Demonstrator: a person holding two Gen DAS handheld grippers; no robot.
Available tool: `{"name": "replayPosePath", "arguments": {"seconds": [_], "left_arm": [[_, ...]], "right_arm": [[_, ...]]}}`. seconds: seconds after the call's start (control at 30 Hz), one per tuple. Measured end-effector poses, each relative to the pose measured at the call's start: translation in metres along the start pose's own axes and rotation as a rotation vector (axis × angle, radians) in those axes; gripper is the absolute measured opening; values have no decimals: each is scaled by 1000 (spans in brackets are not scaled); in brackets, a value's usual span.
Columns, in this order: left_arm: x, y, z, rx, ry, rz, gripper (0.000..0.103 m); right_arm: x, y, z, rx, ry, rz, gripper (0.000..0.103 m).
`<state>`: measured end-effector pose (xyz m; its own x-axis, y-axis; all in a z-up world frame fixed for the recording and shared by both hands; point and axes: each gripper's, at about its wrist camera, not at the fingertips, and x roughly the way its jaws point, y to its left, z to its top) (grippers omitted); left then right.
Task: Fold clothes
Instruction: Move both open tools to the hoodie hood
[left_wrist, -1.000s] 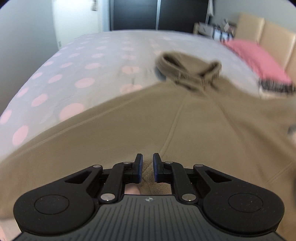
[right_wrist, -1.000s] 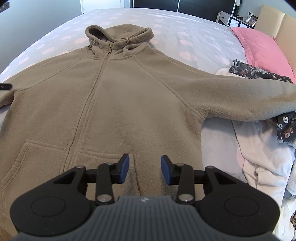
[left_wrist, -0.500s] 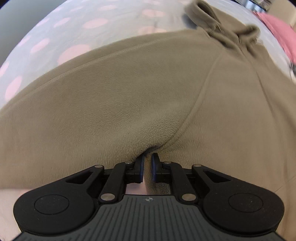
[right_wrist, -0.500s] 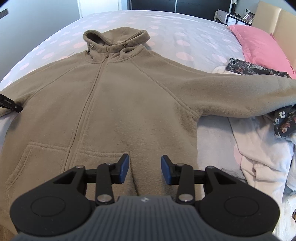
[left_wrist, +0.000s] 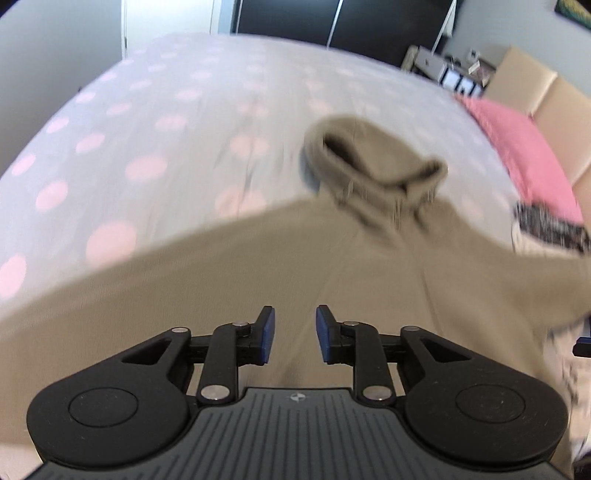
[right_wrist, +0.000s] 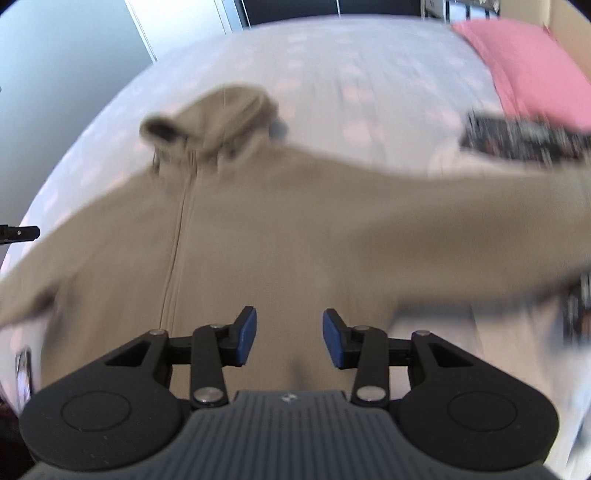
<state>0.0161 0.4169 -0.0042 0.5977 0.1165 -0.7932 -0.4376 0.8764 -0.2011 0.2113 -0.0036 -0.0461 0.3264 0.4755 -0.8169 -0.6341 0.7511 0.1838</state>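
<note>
Two grippers, left (left_wrist: 293, 334) and right (right_wrist: 289, 338), hang apart-jawed and empty over the spread hoodie (right_wrist: 280, 229); folding seems unstarted, so next grasp a sleeve.

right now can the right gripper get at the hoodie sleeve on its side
Probably yes. The right gripper is open and empty above the hoodie, and the sleeve stretches out to its right with nothing lying on top. The view is blurred, though.

A tan fleece hoodie (right_wrist: 280, 236) lies flat and face-up, zipped shut, on the bed. Its hood (right_wrist: 221, 114) points toward 11 o'clock, and its 2 sleeves stretch toward 3 and 8 o'clock.
</note>
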Motion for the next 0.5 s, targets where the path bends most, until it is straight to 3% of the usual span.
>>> {"name": "replayPosePath", "arguments": {"seconds": [0.17, 0.27, 0.5], "left_arm": [[40, -3, 61, -70, -87, -16, 41], [72, -8, 95, -92, -100, -51, 49], [155, -24, 143, -39, -87, -67, 52]], "right_arm": [[42, 3, 77, 31, -66, 65, 46], [73, 5, 121, 83, -101, 97, 47], [152, 12, 207, 194, -123, 168, 51]]}}
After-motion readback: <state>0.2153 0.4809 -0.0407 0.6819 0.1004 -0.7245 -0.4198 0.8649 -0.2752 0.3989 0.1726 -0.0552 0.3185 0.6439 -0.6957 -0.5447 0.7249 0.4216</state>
